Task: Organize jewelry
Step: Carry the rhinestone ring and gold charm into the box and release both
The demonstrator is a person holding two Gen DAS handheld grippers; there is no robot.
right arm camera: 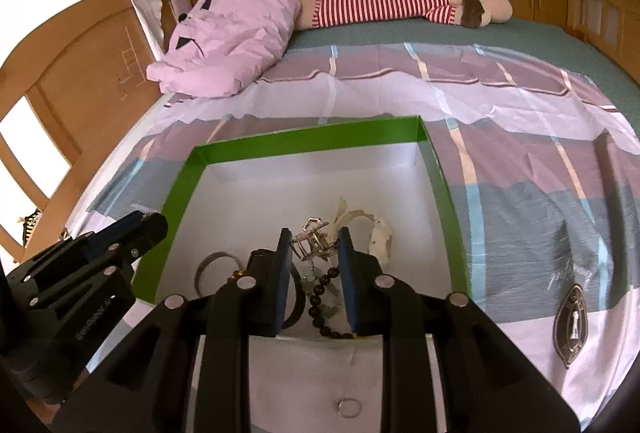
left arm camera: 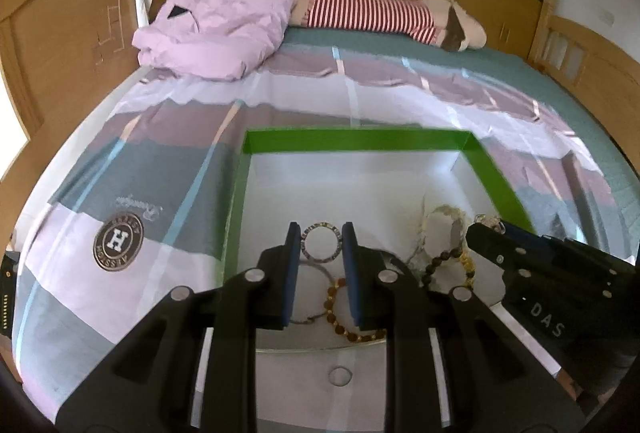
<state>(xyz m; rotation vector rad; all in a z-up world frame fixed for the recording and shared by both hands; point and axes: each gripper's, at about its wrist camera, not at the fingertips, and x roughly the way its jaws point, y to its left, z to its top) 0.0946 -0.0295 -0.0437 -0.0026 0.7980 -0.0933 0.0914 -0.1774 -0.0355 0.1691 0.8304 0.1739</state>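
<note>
A green box [left arm camera: 360,141] [right arm camera: 304,141] with a white inside lies on the bed. It holds an amber bead bracelet [left arm camera: 340,309], a dark bead bracelet [left arm camera: 442,260] [right arm camera: 318,297], a pale bangle [left arm camera: 450,213] [right arm camera: 376,233] and a grey bangle [right arm camera: 214,261]. My left gripper [left arm camera: 321,229] [right arm camera: 154,223] hangs over the box's left part, shut on a silver engraved ring [left arm camera: 323,261] that spans its pads. My right gripper [right arm camera: 314,233] [left arm camera: 480,229] is over the right part, shut on a spiky silver ornament [right arm camera: 316,243] [left arm camera: 491,220] at its tips.
A small thin ring [left arm camera: 340,377] [right arm camera: 350,407] lies on the striped bedsheet just in front of the box. A pink garment [left arm camera: 216,21] and a red-striped plush toy [left arm camera: 372,11] lie at the far end. Wooden bed boards stand to the left and right.
</note>
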